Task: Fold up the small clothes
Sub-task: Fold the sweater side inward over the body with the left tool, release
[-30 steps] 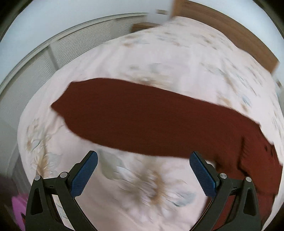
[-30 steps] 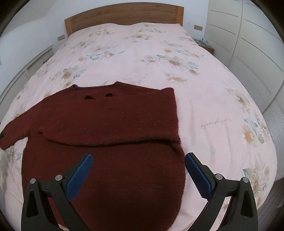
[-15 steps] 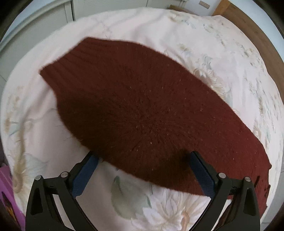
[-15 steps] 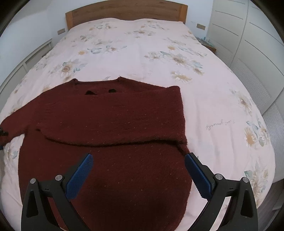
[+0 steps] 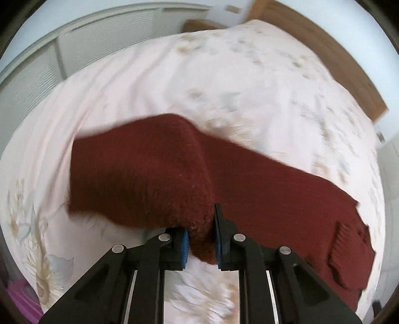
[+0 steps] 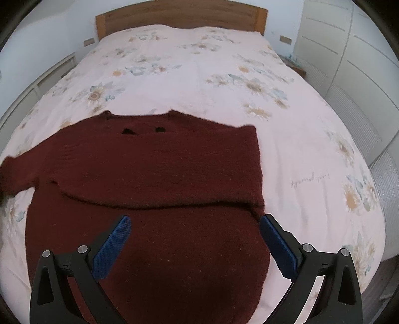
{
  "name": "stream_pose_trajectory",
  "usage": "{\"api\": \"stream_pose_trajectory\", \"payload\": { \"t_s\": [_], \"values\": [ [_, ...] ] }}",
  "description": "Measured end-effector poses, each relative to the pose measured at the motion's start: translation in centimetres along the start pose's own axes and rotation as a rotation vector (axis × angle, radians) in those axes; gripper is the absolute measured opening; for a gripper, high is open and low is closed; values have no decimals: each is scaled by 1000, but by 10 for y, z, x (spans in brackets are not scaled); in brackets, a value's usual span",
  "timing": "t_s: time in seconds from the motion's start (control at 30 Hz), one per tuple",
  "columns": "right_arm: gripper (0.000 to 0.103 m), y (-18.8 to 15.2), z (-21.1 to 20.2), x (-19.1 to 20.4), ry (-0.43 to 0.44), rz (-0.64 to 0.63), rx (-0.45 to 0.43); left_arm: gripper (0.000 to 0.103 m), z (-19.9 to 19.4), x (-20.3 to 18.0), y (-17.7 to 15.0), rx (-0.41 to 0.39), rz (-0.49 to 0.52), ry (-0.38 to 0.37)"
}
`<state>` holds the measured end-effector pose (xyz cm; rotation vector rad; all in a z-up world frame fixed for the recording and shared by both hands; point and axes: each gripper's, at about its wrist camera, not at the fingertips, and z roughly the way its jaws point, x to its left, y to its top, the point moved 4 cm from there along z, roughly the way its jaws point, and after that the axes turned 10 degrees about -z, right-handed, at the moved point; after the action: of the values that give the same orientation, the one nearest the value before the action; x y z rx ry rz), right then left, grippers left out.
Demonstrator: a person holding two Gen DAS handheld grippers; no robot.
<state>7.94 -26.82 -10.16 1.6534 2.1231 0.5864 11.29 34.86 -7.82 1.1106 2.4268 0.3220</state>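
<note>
A dark red knitted sweater (image 6: 159, 189) lies flat on the bed, neckline toward the headboard, with its right sleeve folded across the chest. My left gripper (image 5: 200, 239) is shut on the sweater's left sleeve (image 5: 149, 179), pinching it near the cuff end and lifting it off the cover. The sleeve also shows at the left edge of the right wrist view (image 6: 17, 174). My right gripper (image 6: 194, 239) is open and empty, hovering above the sweater's lower body.
The bed has a pale pink floral cover (image 6: 249, 82) and a wooden headboard (image 6: 179, 15). White wardrobe doors (image 6: 349, 62) stand on the right, a low white unit (image 6: 32, 92) on the left. A pink object (image 5: 20, 299) sits beyond the bed edge.
My left gripper has closed on the left sleeve and raised it, so the sleeve bunches up between the pads. My right gripper has stayed open over the lower body.
</note>
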Motion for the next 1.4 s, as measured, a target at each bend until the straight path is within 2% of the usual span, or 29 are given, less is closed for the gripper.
{"api": "stream_pose_trajectory", "payload": {
  "t_s": [0.17, 0.37, 0.6, 0.73, 0.83, 0.93, 1.03, 1.23, 1.3, 1.33, 1.4],
  "values": [
    [102, 12, -6, -2, -2, -13, -25, 14, -40, -60, -21, -6, 176, -61],
    [102, 23, -7, -17, -5, 15, -43, 14, -54, -148, -69, 31, 334, -153],
    [102, 23, -14, -37, 5, 52, -75, 13, -42, -277, -131, 67, 516, -251],
    [102, 15, -9, -44, 14, 66, -62, 13, -10, -341, -158, 100, 552, -312],
    [102, 6, -1, -46, 21, 76, -38, 13, 25, -376, -182, 142, 591, -297],
    [102, -5, 10, -48, 27, 86, -5, 13, 59, -389, -210, 176, 639, -238],
    [102, -15, 18, -51, 26, 93, 21, 13, 82, -386, -230, 193, 678, -185],
    [102, -24, 20, -57, 33, 123, 27, 19, 95, -371, -237, 231, 707, -111],
    [102, -25, 19, -57, 37, 128, 24, 39, 95, -368, -237, 243, 704, -87],
    [102, -25, 18, -57, 38, 126, 20, 45, 93, -366, -236, 237, 709, -85],
    [102, -24, 16, -56, 39, 123, 16, 68, 90, -364, -236, 235, 715, -89]
  ]
}}
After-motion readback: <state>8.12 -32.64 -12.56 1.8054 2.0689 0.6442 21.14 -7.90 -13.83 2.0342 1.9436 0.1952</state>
